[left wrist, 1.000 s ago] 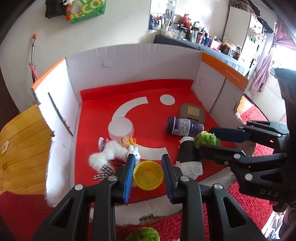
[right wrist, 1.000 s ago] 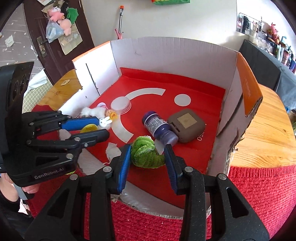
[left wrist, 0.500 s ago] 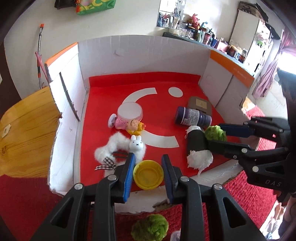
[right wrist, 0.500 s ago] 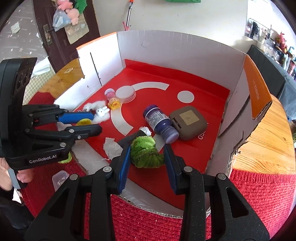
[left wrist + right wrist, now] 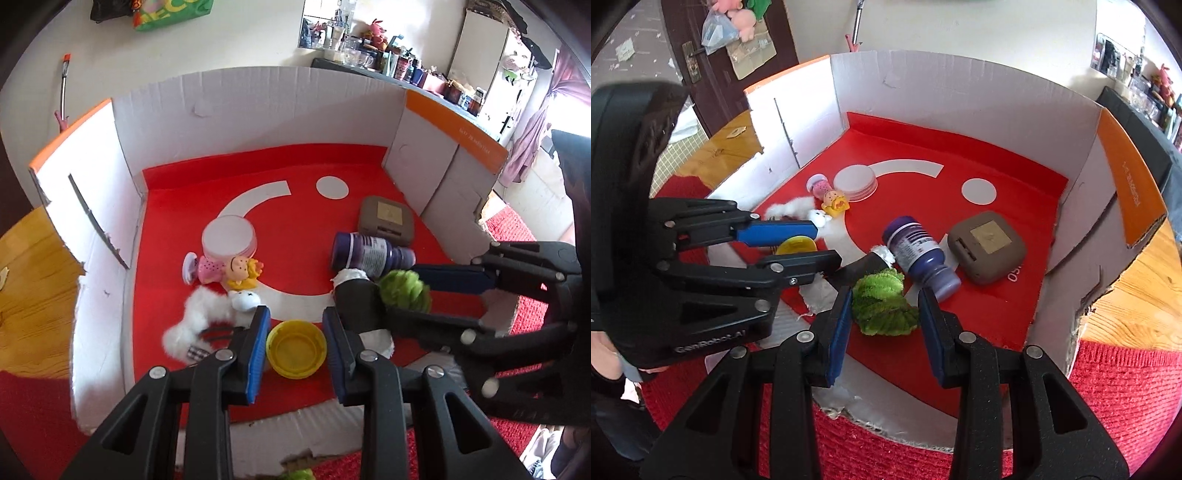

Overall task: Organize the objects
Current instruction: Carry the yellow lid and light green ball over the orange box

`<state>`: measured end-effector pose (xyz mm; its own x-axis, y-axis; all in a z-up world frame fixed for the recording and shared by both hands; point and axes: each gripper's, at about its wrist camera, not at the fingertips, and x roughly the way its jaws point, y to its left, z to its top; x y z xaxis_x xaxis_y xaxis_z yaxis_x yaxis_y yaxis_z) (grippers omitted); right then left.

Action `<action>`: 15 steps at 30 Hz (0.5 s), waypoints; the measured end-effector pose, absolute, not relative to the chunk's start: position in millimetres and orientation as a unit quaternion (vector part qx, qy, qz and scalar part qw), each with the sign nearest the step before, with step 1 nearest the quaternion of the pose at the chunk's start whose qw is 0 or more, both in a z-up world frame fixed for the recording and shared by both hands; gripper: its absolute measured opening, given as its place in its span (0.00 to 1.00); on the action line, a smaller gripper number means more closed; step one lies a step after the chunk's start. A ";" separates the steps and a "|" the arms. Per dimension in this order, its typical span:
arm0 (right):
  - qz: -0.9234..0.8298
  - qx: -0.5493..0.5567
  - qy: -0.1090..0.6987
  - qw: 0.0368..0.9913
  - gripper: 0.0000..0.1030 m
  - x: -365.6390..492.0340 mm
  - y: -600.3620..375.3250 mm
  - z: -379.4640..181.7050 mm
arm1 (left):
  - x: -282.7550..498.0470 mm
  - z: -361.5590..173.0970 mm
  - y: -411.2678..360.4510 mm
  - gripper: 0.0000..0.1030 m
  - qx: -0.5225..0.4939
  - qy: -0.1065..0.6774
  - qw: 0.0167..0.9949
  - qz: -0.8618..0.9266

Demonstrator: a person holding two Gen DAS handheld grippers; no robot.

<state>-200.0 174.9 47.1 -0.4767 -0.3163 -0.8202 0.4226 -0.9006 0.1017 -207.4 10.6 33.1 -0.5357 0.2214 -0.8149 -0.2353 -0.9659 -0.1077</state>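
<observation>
My left gripper [image 5: 295,343] is shut on a yellow lid [image 5: 296,353], held over the near edge of the box's red floor. To its right my right gripper [image 5: 884,310] is shut on a green fuzzy toy [image 5: 884,306], also above the box's near edge. In the left wrist view the right gripper [image 5: 404,293] holds that green toy [image 5: 404,288] beside a black roll with white stuffing [image 5: 356,299]. In the right wrist view the left gripper [image 5: 823,245] holds the yellow lid [image 5: 796,245].
The cardboard box [image 5: 258,110] has tall white walls. On its floor lie a purple bottle [image 5: 369,254], a brown case [image 5: 386,219], a white round lid [image 5: 229,236], a small doll [image 5: 229,269] and a white plush bunny [image 5: 207,317]. Red cloth [image 5: 1108,387] and wooden tabletop [image 5: 1137,291] surround it.
Both grippers keep their hold. The left wrist view has shifted a little, so the doll and bunny now show apart from the white lid. Nothing in the box has moved.
</observation>
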 end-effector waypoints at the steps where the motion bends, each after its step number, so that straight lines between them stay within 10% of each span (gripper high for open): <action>1: -0.859 0.464 0.054 0.211 0.33 -200.7 177.7 46.6 | -207.3 32.8 9.5 0.30 -0.462 0.009 0.126 0.878; 15: -0.856 0.468 0.060 0.209 0.33 -201.1 172.8 38.5 | -205.7 30.8 8.1 0.30 -0.451 0.018 0.114 0.885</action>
<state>-201.1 172.8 38.5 -0.4742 -0.3018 -0.8271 0.4145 -0.9053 0.0926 -205.7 8.1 30.8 -0.5670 0.1848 -0.8028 -0.2181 -0.9734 -0.0700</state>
